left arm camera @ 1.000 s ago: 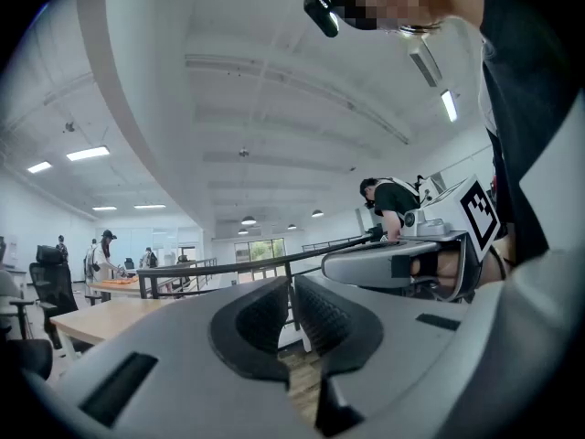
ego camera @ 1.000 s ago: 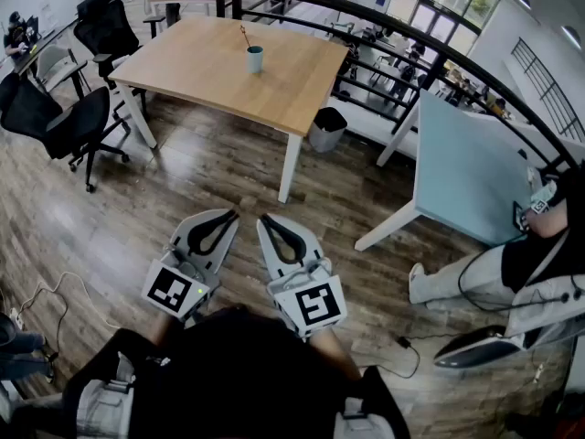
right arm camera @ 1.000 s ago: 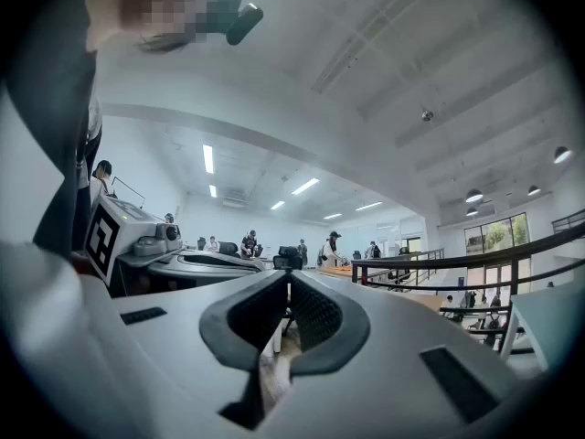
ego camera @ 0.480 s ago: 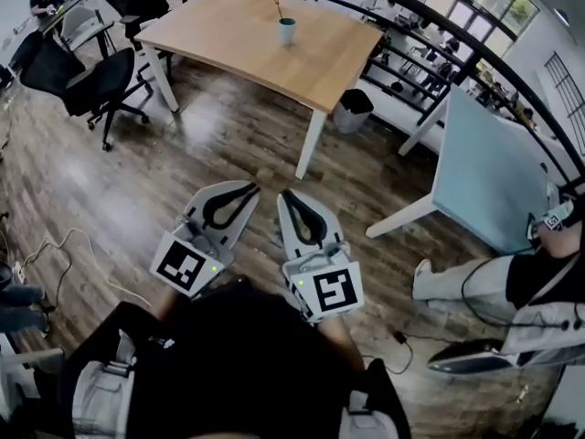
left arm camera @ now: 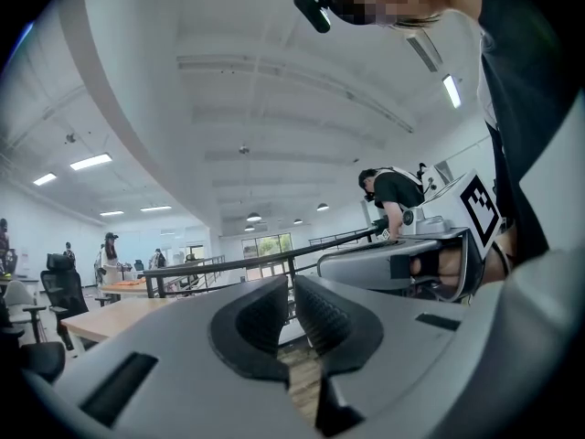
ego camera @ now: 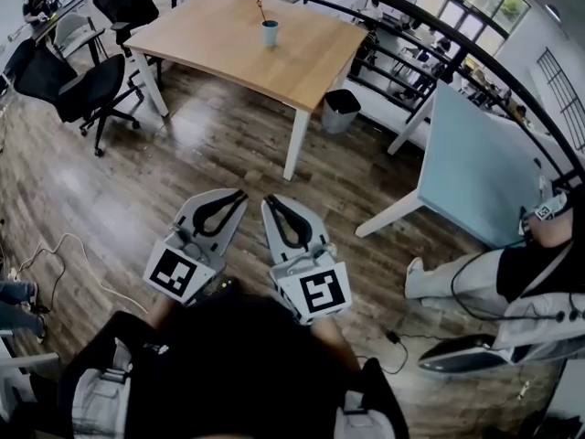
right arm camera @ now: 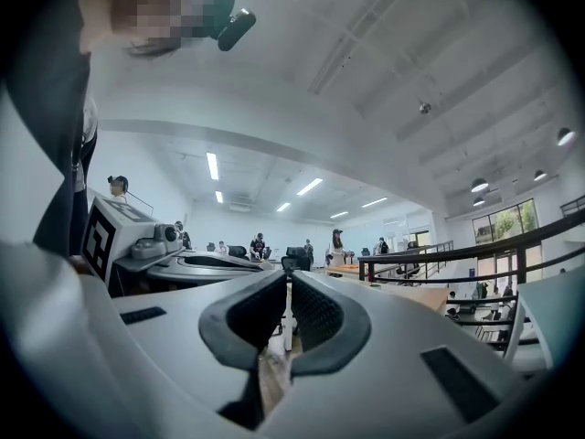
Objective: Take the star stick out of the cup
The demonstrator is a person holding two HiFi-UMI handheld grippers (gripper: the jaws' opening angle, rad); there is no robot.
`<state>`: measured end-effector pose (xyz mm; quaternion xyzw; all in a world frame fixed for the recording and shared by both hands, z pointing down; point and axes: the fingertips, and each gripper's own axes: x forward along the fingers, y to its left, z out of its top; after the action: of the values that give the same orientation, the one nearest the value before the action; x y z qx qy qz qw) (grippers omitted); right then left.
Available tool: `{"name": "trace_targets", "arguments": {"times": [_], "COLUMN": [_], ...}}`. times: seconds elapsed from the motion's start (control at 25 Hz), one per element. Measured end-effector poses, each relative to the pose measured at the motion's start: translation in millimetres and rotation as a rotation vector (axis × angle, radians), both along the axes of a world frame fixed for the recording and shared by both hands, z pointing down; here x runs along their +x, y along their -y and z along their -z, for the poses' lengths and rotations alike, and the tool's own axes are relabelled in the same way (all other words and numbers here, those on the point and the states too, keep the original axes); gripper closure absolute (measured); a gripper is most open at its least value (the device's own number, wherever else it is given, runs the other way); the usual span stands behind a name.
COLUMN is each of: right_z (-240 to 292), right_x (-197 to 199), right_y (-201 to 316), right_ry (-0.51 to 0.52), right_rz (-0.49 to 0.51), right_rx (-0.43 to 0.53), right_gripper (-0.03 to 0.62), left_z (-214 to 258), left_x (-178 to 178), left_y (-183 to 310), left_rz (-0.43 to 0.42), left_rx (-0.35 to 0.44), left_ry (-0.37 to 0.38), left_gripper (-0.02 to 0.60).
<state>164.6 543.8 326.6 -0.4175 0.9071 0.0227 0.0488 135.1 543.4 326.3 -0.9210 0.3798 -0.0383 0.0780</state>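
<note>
Far ahead in the head view, a pale blue cup (ego camera: 270,32) stands on a wooden table (ego camera: 228,39), with a thin stick (ego camera: 261,9) poking up out of it. Both grippers are held close to my body above the wood floor, well short of the table. My left gripper (ego camera: 239,193) is shut with nothing in it. Beside it, my right gripper (ego camera: 268,201) is likewise shut and holds nothing. In the left gripper view the jaws (left arm camera: 291,291) stand almost together; the same holds in the right gripper view (right arm camera: 288,291). Neither gripper view shows the cup.
Black office chairs (ego camera: 78,90) stand left of the table, and a waste bin (ego camera: 340,110) sits by its right leg. A light blue table (ego camera: 475,172) and a seated person (ego camera: 539,273) are at the right. A cable (ego camera: 55,250) lies on the floor at left. A black railing runs behind.
The head view has swung a little, so the table and cup sit slightly further left than half a second ago. Both grippers stay shut and side by side.
</note>
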Motion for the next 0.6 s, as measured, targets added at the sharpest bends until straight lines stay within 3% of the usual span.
{"name": "trace_targets", "arguments": {"times": [0.44,0.6], "right_z": [-12,-12], "right_x": [20,16], "right_y": [-11,-1], "right_ry": [0.013,0.002], "right_rz": [0.046,0.058], "right_rx": [-0.014,-0.008], "right_gripper": [0.566,0.566], "left_z": [-12,-12], "left_x": [30,27], "left_y": [-19,-10], "left_rz": [-0.004,0.003], "left_rx": [0.006,0.002], "left_ry": [0.085,0.071], "left_gripper": [0.549,0.549]}}
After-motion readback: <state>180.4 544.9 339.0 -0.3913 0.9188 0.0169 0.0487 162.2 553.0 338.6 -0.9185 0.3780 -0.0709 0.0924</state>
